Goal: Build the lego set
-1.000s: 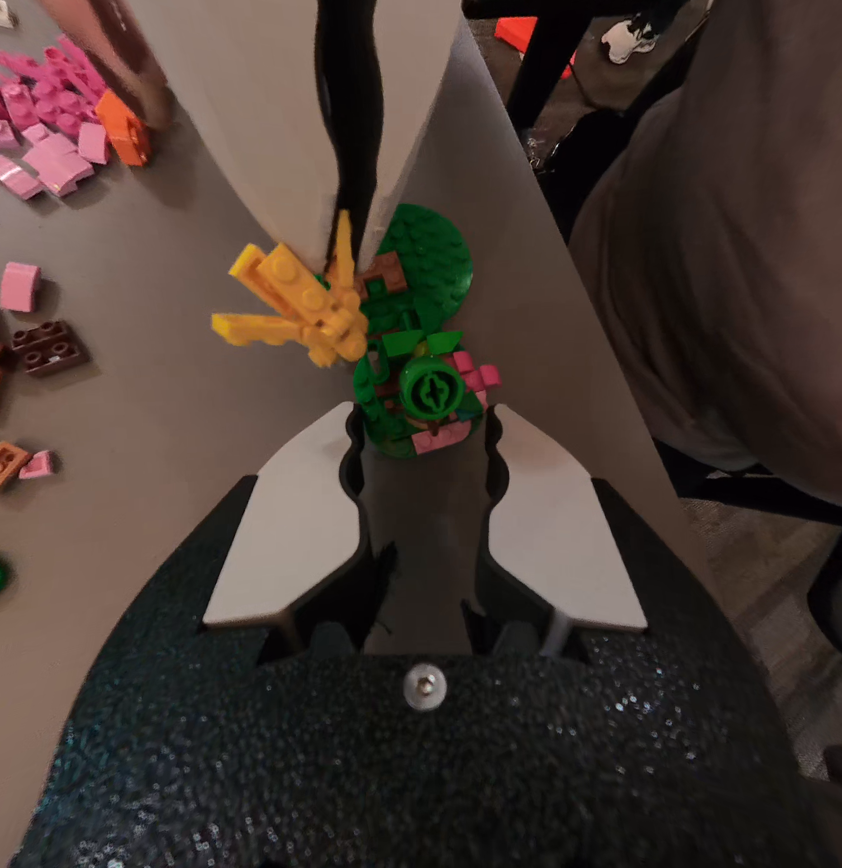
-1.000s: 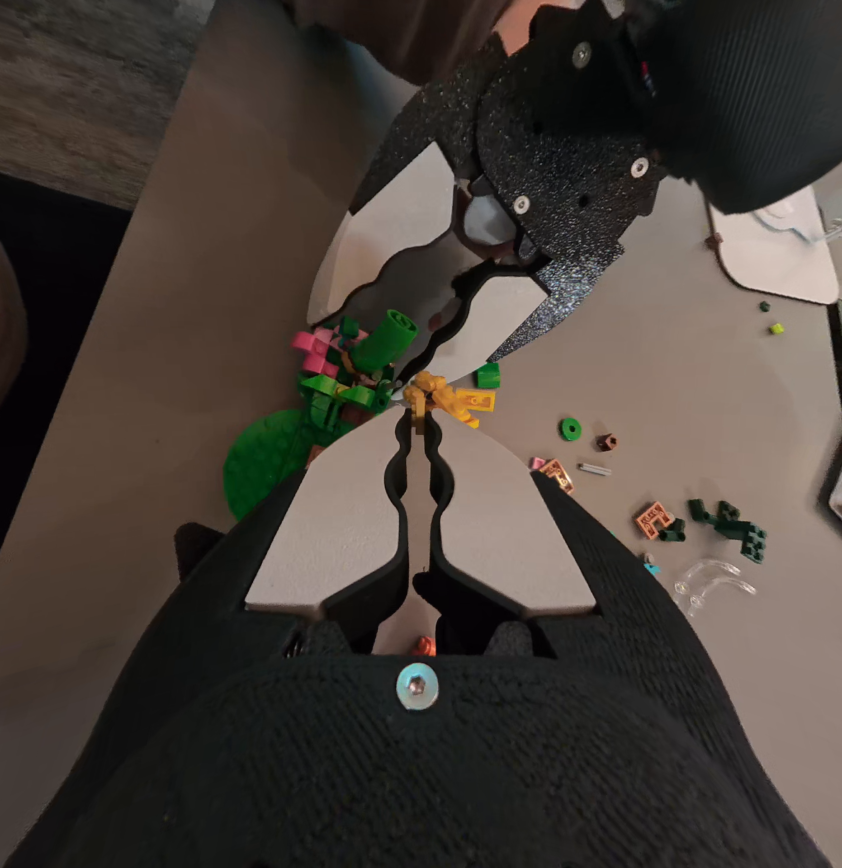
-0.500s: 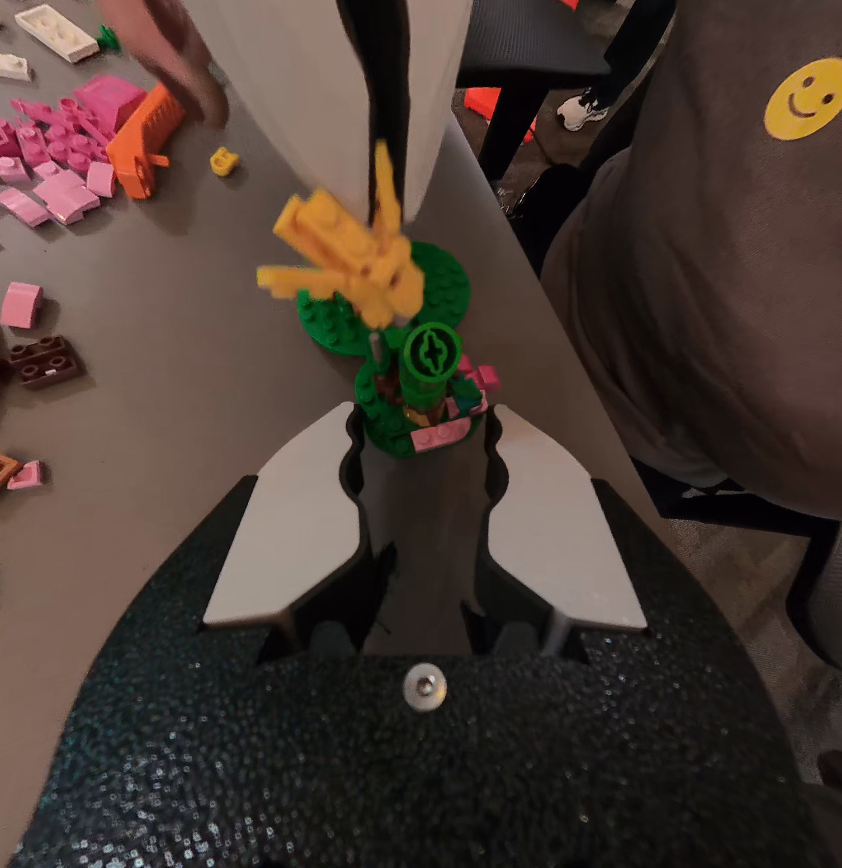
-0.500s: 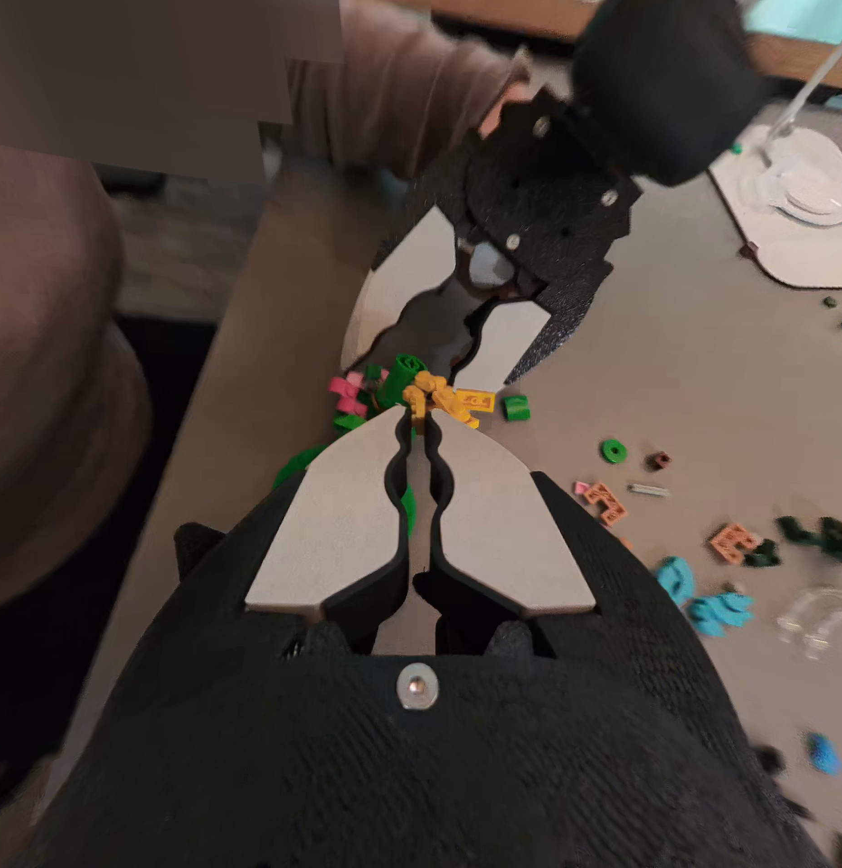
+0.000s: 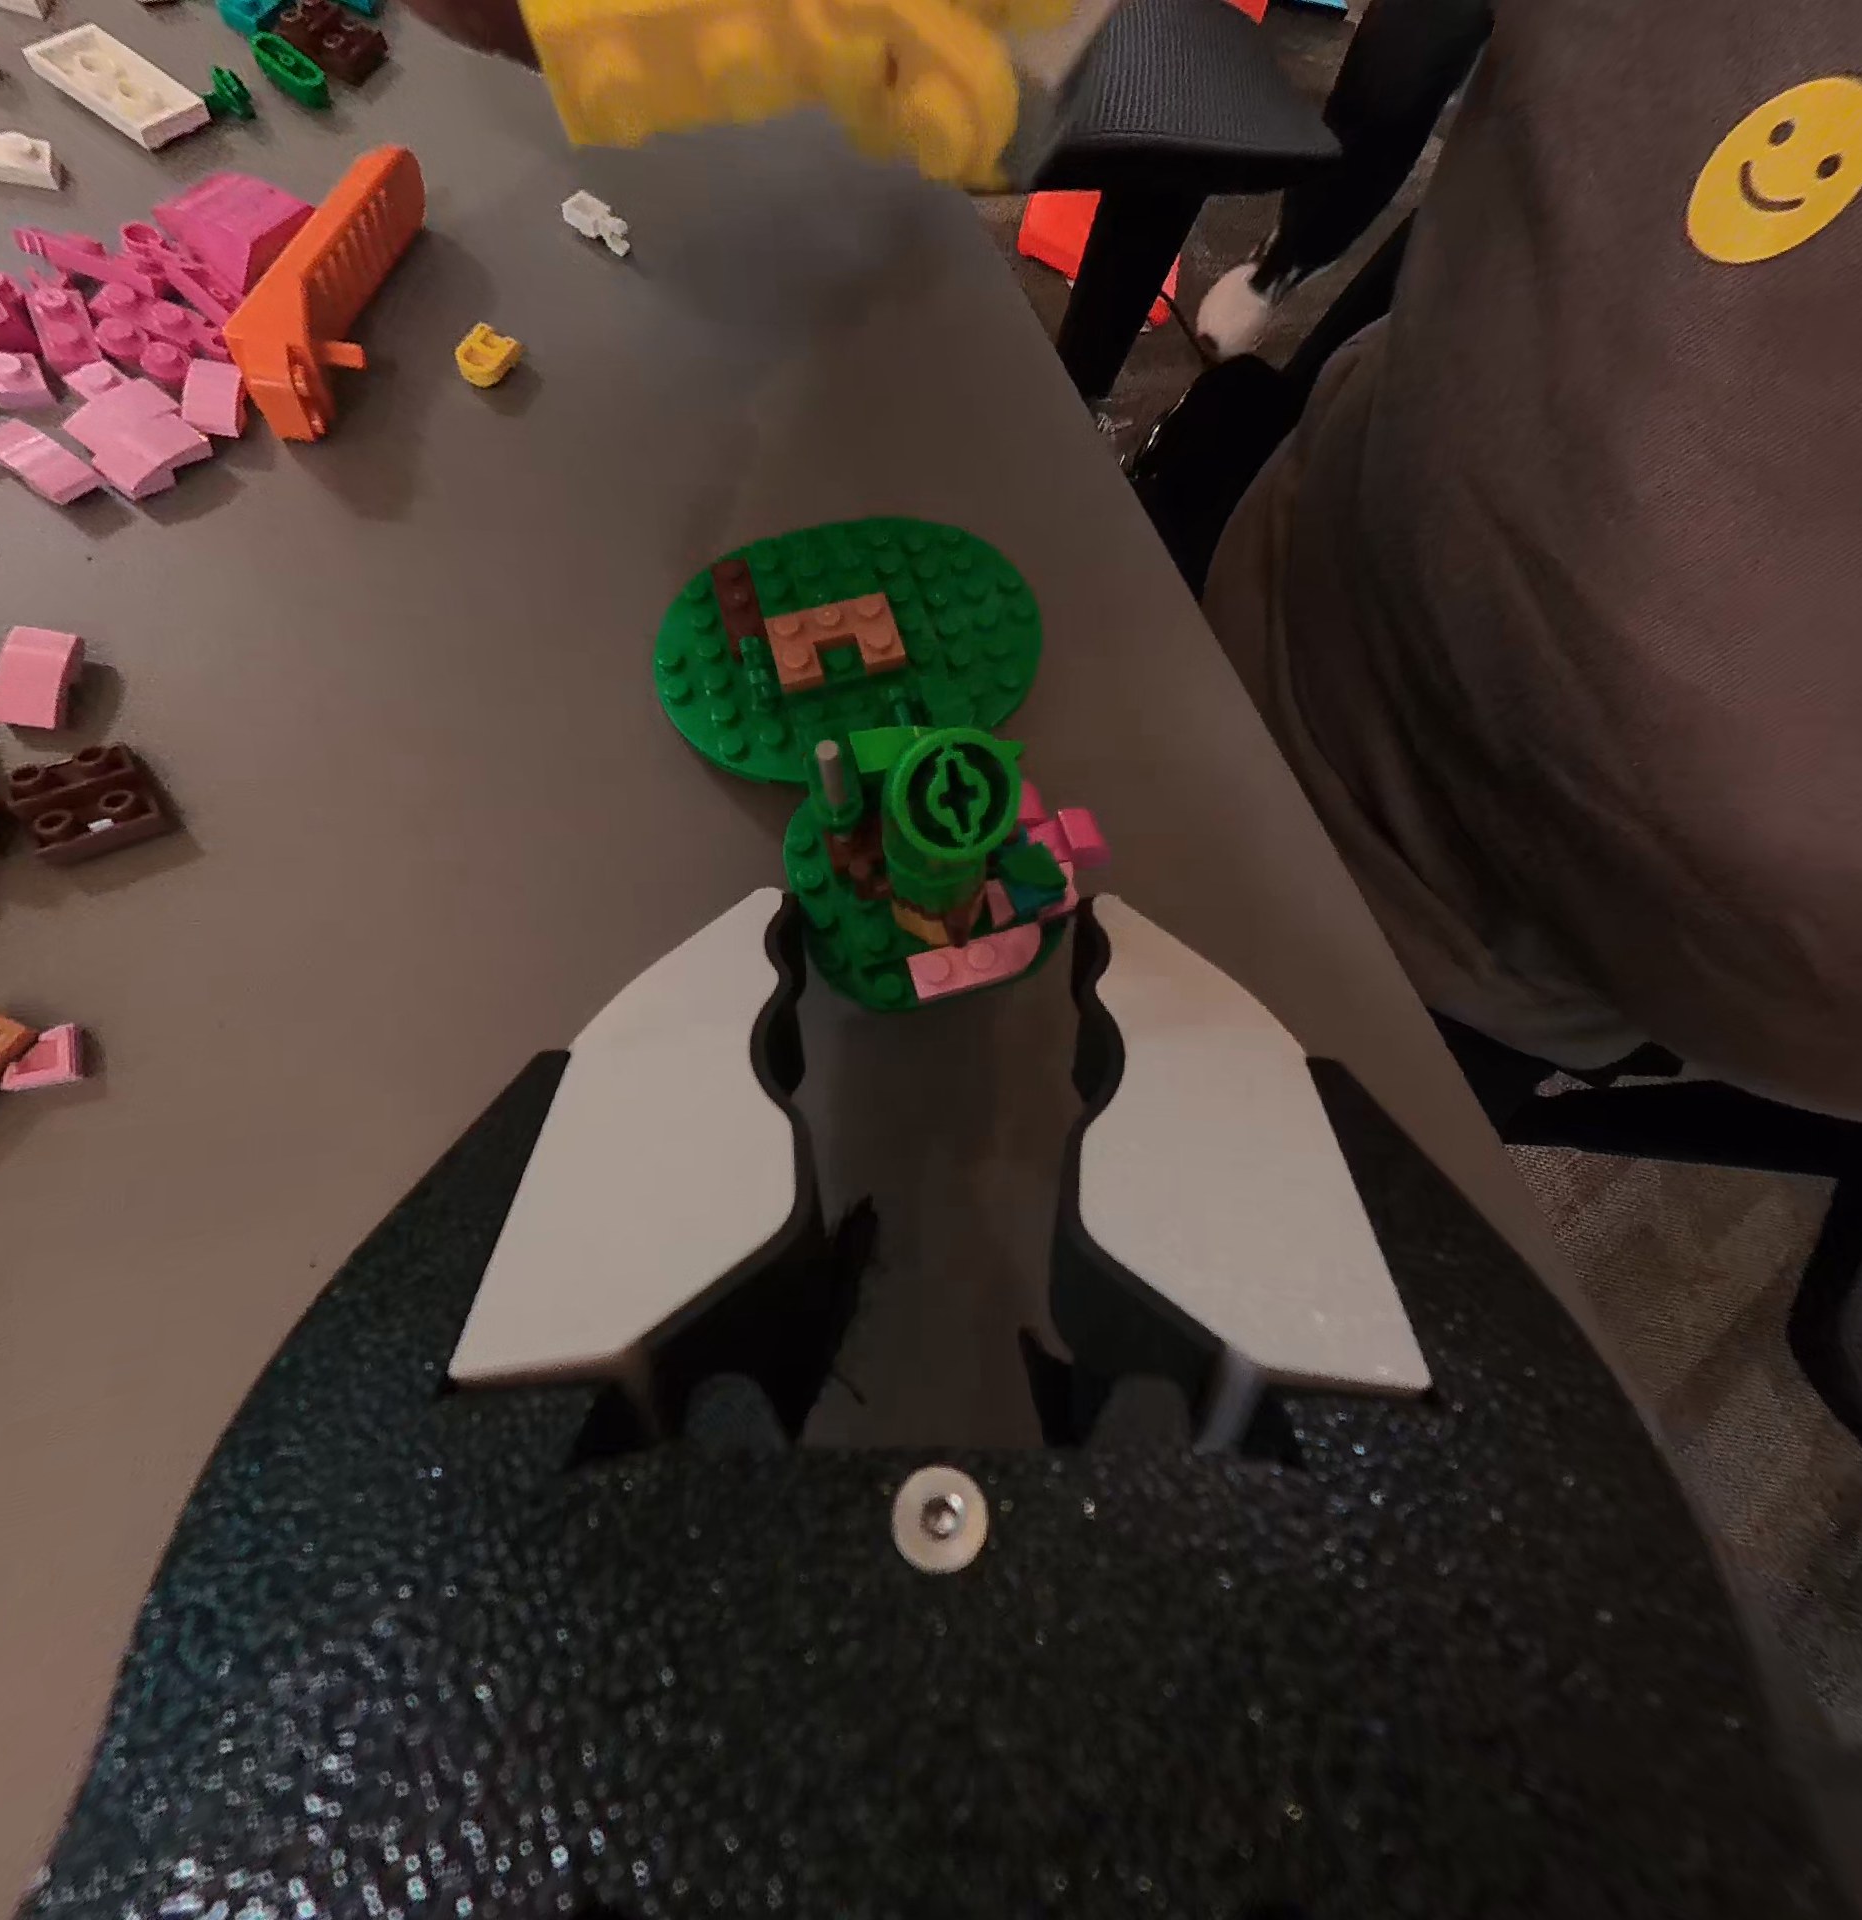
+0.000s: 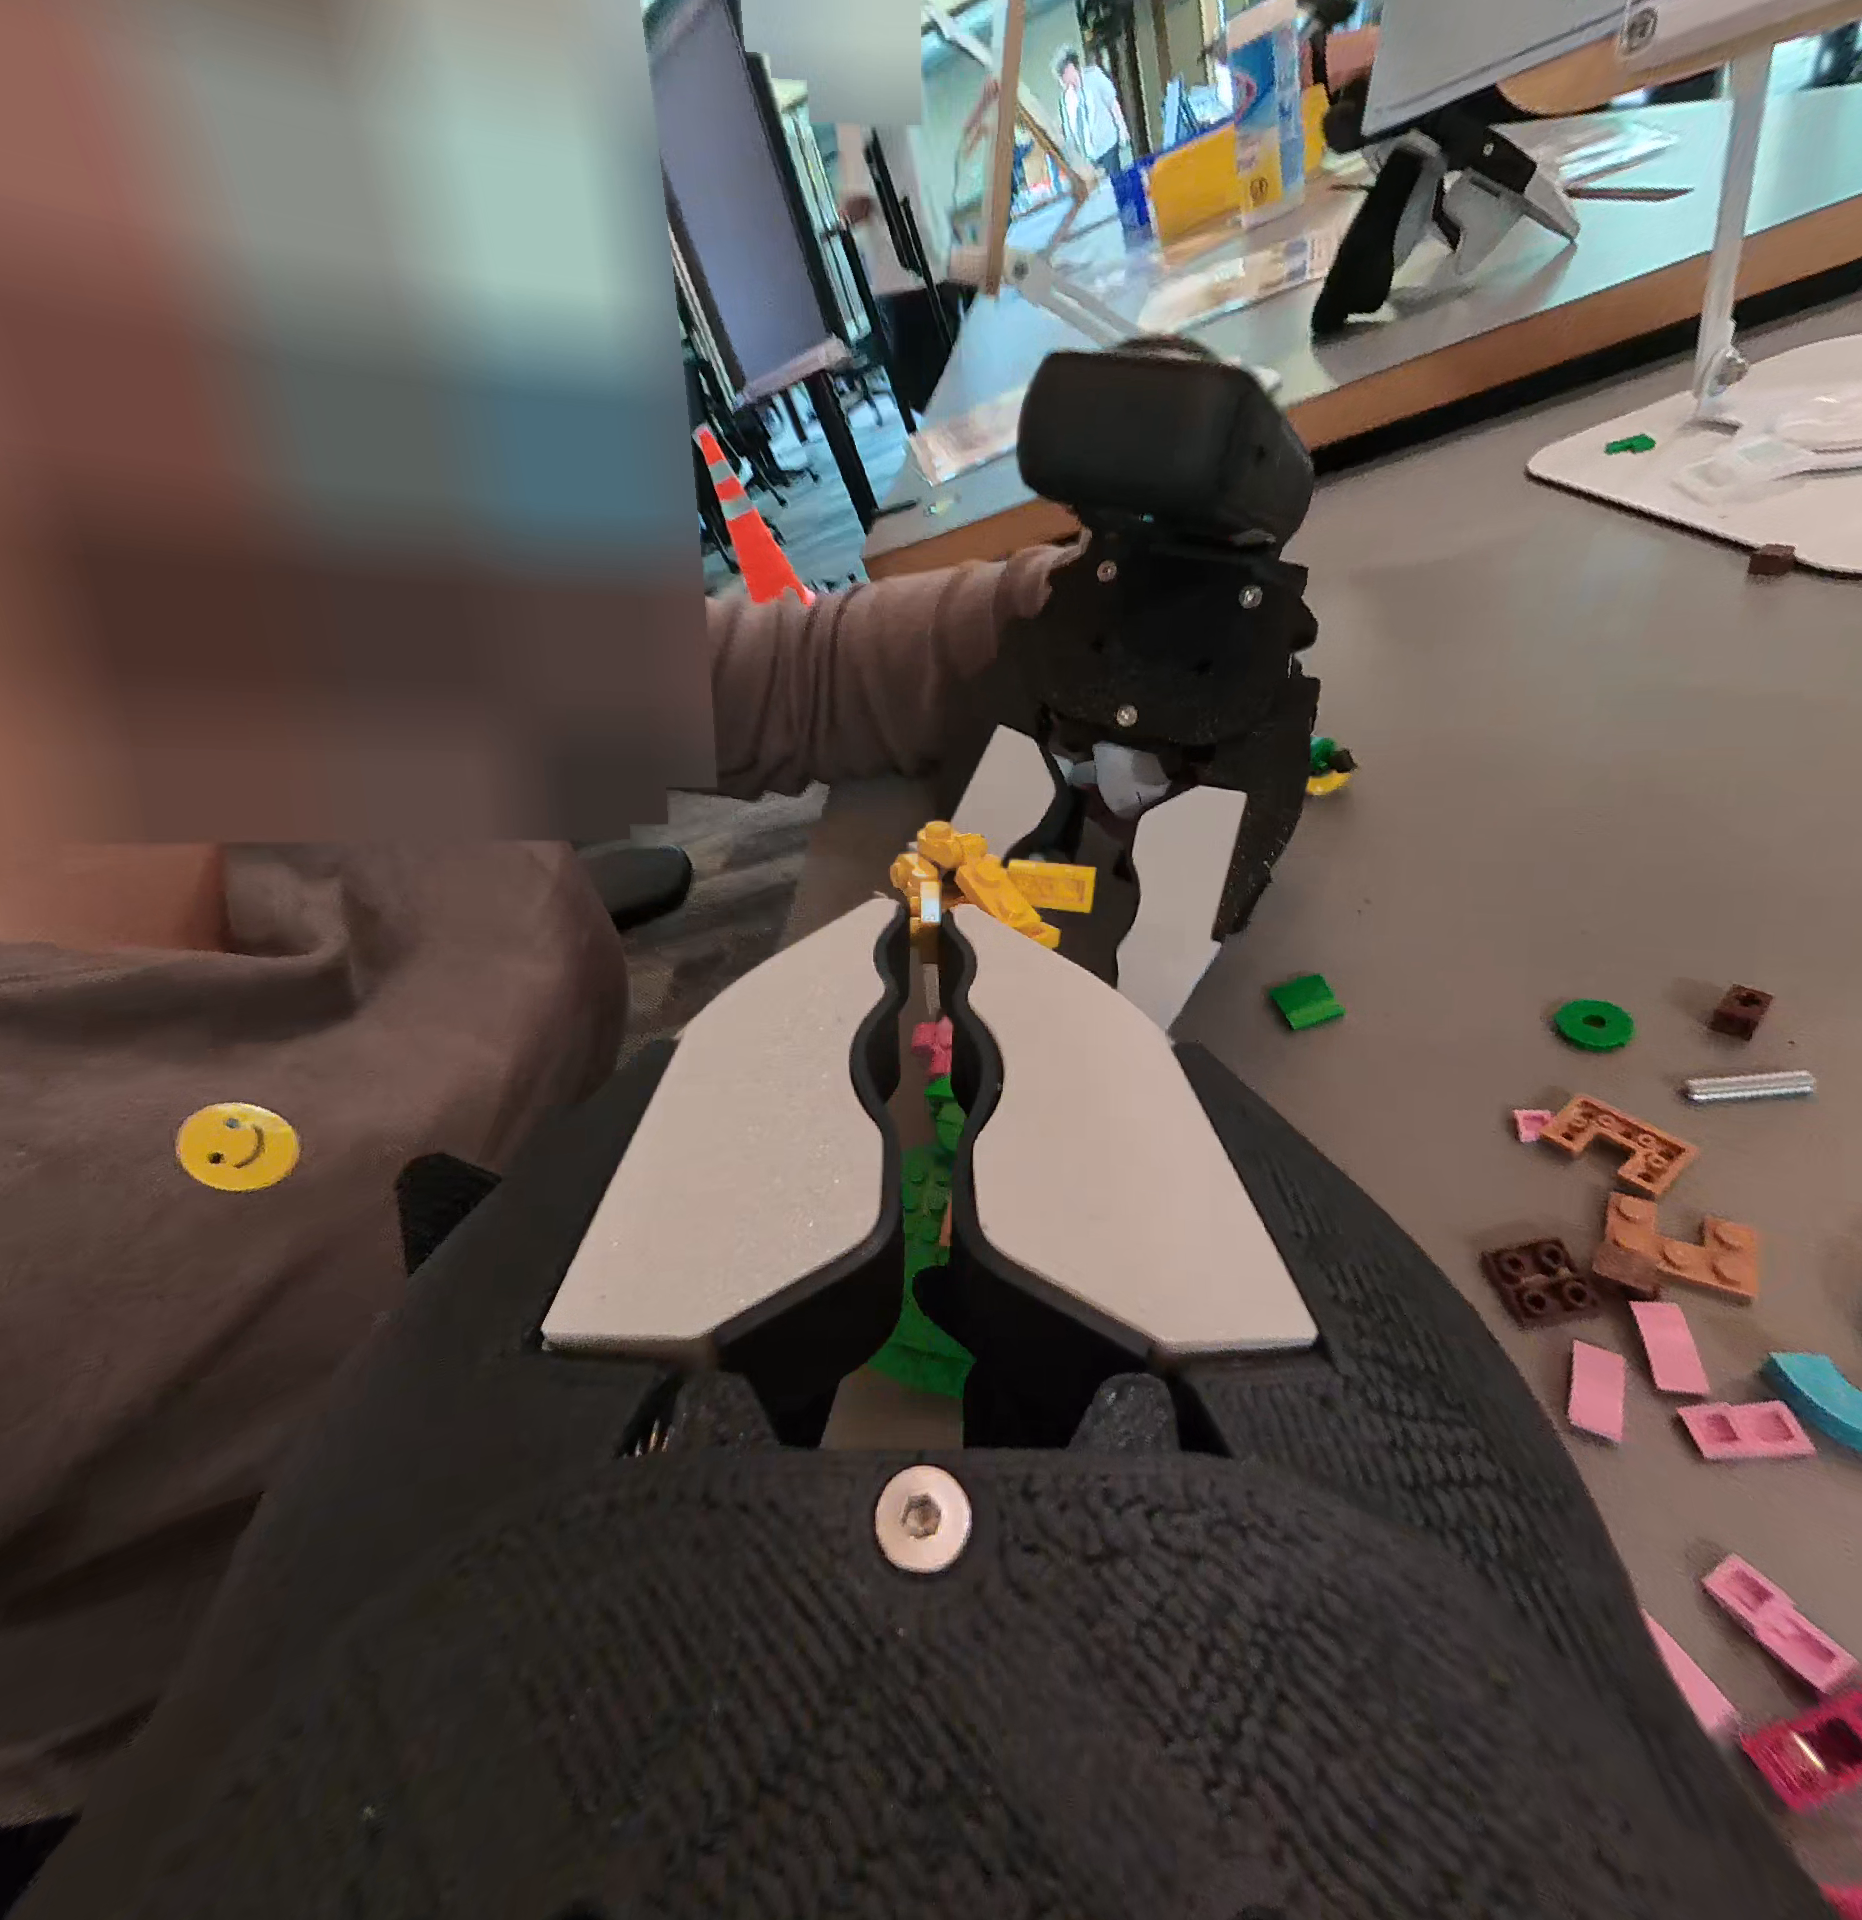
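The green build (image 5: 906,914) sits near the table's right edge. It is a small round plate with an upright green stem (image 5: 948,800), a grey pin (image 5: 828,774) and pink pieces, joined to a larger round green plate (image 5: 854,582) with brown pieces. My left gripper (image 5: 935,920) clamps the small plate's near edge between its fingertips. My right gripper (image 6: 927,920) is shut on a yellow flower piece (image 6: 974,873) and holds it in the air above the build. The flower shows blurred at the top of the left wrist view (image 5: 802,73). The build shows only through the finger gap in the right wrist view (image 6: 922,1195).
Pink pieces (image 5: 106,343), an orange separator tool (image 5: 324,281), a small yellow piece (image 5: 487,353) and a brown brick (image 5: 85,800) lie to the left. Green, tan, brown and pink pieces (image 6: 1623,1143) lie on the table beyond. A person in a grey shirt (image 5: 1581,623) sits at the table edge. Tip to tip, the grippers are about 11 cm apart. About 11 cm separates my left fingertips from the brown brick (image 5: 85,800). My right wrist view (image 6: 1548,1289) looks at it from another angle.
My right gripper has lifted the yellow flower up and away from the green build, toward the left camera. My left gripper and the build have stayed put.
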### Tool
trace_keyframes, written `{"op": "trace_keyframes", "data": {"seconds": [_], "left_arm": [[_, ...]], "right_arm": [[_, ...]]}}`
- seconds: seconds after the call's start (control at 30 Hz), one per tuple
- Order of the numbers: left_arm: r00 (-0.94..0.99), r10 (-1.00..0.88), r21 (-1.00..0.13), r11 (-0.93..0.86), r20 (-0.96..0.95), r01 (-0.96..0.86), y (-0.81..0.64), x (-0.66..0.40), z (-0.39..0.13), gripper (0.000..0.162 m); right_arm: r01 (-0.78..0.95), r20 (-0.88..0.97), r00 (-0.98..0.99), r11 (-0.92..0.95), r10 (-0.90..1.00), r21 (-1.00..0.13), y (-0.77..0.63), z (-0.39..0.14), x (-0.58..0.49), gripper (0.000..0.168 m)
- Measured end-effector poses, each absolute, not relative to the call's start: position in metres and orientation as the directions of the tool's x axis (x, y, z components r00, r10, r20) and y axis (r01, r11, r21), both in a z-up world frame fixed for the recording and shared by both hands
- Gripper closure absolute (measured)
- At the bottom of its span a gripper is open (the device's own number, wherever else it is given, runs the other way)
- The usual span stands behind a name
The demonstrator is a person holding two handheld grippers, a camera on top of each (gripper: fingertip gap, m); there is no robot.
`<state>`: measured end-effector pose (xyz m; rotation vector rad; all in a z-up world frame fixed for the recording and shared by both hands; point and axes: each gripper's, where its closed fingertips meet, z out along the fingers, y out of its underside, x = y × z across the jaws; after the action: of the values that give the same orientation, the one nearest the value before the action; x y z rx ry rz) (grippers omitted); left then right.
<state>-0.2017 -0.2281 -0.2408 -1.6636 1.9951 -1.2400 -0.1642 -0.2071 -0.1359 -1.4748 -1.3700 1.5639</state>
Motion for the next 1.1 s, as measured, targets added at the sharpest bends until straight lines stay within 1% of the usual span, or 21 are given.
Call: {"op": "trace_keyframes", "data": {"seconds": [0.17, 0.23, 0.37, 0.5, 0.6, 0.7, 0.83, 0.9, 1.03, 1.1], "left_arm": [[-0.324, -0.896, -0.740, -0.006, 0.302, -0.673, -0.229, -0.203, -0.247, 0.112], [-0.324, -0.902, -0.728, 0.015, 0.287, -0.685, -0.229, -0.205, -0.253, 0.112], [-0.331, -0.899, -0.733, 0.017, 0.285, -0.680, -0.231, -0.203, -0.254, 0.112], [-0.332, -0.891, -0.748, -0.012, 0.309, -0.664, -0.230, -0.203, -0.253, 0.112], [-0.329, -0.883, -0.758, -0.043, 0.333, -0.651, -0.230, -0.203, -0.250, 0.112], [-0.327, -0.884, -0.758, -0.045, 0.333, -0.650, -0.229, -0.204, -0.250, 0.112], [-0.324, -0.883, -0.758, -0.051, 0.338, -0.651, -0.229, -0.204, -0.250, 0.112], [-0.322, -0.874, -0.755, -0.074, 0.363, -0.652, -0.229, -0.203, -0.249, 0.112], [-0.308, -0.860, -0.750, -0.122, 0.407, -0.651, -0.226, -0.203, -0.247, 0.112], [-0.292, -0.873, -0.752, -0.120, 0.391, -0.649, -0.224, -0.202, -0.247, 0.112]], "right_arm": [[0.300, -0.254, -0.160, -0.198, 0.954, -0.933, -0.209, -0.151, -0.168, 0.166], [0.360, -0.181, -0.137, -0.122, 0.974, -0.925, -0.209, -0.162, -0.167, 0.165], [0.496, -0.003, -0.131, 0.063, 0.991, -0.866, -0.212, -0.188, -0.167, 0.166], [0.517, 0.089, -0.142, 0.151, 0.986, -0.843, -0.216, -0.195, -0.171, 0.166], [0.478, 0.157, -0.120, 0.195, 0.980, -0.856, -0.213, -0.190, -0.175, 0.165], [0.380, 0.275, -0.060, 0.276, 0.960, -0.883, -0.207, -0.175, -0.180, 0.166], [0.221, 0.455, 0.096, 0.427, 0.886, -0.877, -0.195, -0.155, -0.180, 0.166], [0.207, 0.522, 0.171, 0.487, 0.836, -0.848, -0.186, -0.150, -0.175, 0.165], [0.088, 0.499, 0.294, 0.497, 0.815, -0.863, -0.183, -0.134, -0.172, 0.165], [0.069, 0.503, 0.337, 0.512, 0.796, -0.856, -0.183, -0.134, -0.174, 0.165]]}}
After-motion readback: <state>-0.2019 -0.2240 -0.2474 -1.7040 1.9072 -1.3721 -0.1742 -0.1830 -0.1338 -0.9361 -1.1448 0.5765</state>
